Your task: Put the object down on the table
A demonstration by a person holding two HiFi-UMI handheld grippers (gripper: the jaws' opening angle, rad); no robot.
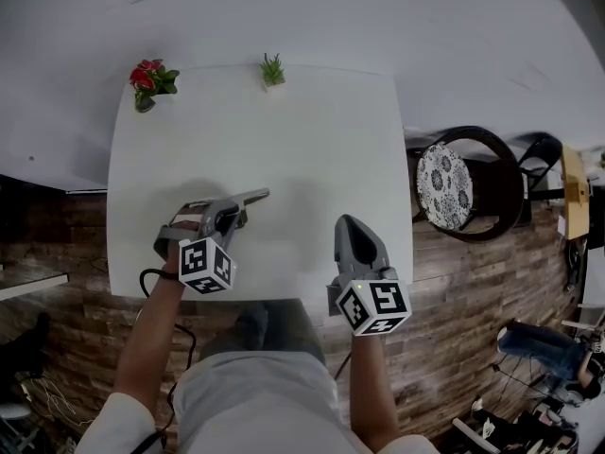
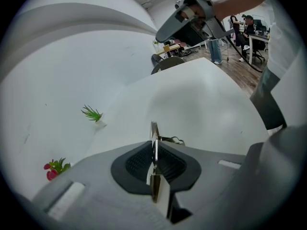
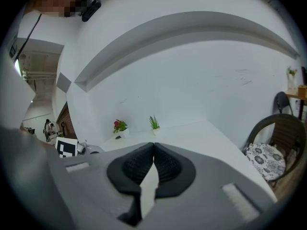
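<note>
Left hand-held gripper (image 2: 154,155): jaws clamped on a thin metal strip (image 2: 154,131), edge-up, over the near left part of the white worktop (image 1: 312,130).
Right hand-held gripper (image 3: 153,148): jaws together, nothing between them, at the worktop's near right edge.

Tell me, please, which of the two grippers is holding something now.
The left gripper: its jaws are shut on a thin metal piece. The right gripper is shut too, but with nothing between its jaws.
</note>
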